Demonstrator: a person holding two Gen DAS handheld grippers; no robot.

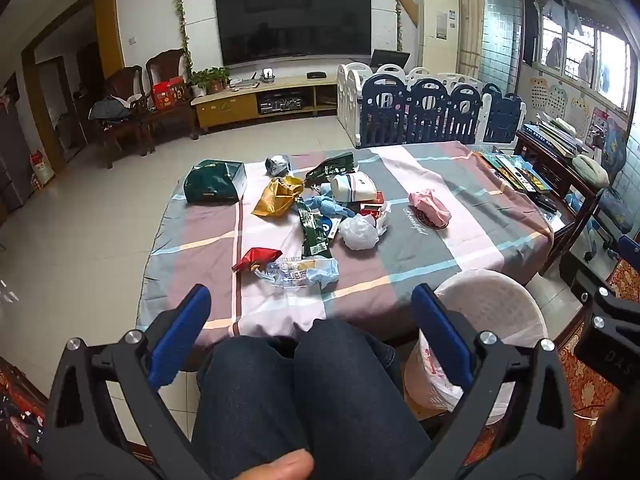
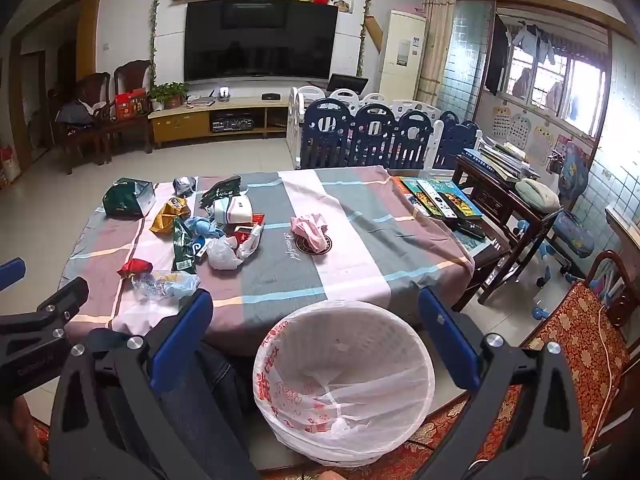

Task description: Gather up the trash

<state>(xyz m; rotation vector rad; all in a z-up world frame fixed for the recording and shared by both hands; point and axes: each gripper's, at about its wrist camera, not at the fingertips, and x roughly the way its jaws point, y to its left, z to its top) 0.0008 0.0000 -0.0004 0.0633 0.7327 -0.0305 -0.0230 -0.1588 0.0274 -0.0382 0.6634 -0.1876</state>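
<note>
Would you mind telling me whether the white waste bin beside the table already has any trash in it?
Empty. The right wrist view looks down into the waste bin: only its plastic liner bag shows inside.

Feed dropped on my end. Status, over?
Left gripper open, empty; right gripper open, empty. Wrappers on table. Lined bin below, nothing blocking.
</note>
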